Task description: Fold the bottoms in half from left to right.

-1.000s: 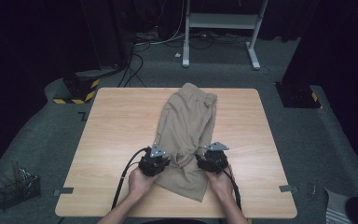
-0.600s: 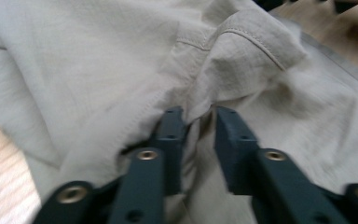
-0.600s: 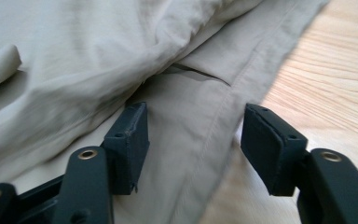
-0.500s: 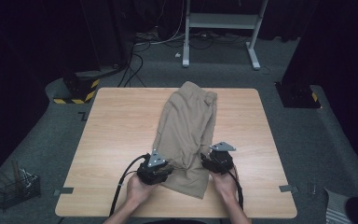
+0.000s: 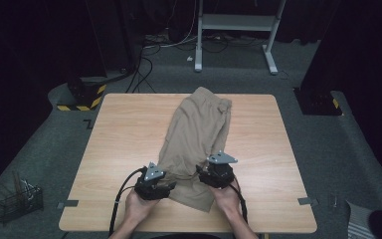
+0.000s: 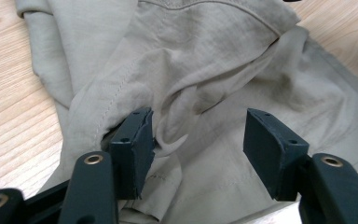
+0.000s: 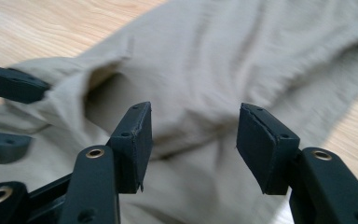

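Trousers, khaki cotton ones [image 5: 195,134], lie lengthwise on the pale wooden table [image 5: 119,134]; left gripper [image 6: 196,135] just opened, right gripper [image 7: 191,140] gapes too, probably freeing the hem.

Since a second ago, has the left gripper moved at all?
Yes. In the high view the left gripper has drawn back toward the table's near edge, and its jaws have just been opening, releasing the beige trousers.
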### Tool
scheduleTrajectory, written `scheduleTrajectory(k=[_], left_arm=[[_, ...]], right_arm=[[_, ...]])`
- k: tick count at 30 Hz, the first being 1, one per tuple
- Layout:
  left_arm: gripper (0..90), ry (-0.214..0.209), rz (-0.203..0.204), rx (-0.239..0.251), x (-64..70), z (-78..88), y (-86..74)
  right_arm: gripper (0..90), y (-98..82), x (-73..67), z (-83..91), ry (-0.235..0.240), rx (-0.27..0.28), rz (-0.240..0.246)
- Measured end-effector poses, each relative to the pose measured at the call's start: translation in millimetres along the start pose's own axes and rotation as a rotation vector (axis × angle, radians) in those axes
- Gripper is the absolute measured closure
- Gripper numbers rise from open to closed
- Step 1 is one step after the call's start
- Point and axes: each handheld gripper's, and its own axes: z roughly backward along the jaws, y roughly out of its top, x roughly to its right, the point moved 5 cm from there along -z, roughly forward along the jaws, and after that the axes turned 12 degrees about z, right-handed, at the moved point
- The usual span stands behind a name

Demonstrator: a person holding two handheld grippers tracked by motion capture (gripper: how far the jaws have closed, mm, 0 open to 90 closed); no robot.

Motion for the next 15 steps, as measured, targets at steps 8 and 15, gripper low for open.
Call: scheduleTrajectory(k=[8,15], left_arm=[[40.4,-0.023,0.045,0.051,-3.0,17.5,6.4],[38.7,0.011,0.129,0.092,-31.5,35.7,10.8]], right_arm=[[46.7,-6.1,-11.6,-21.9,0.023,-0.104,0.028],[46.6,-33.5,-2.3,-22.6,-0.009,-0.177,0.035]])
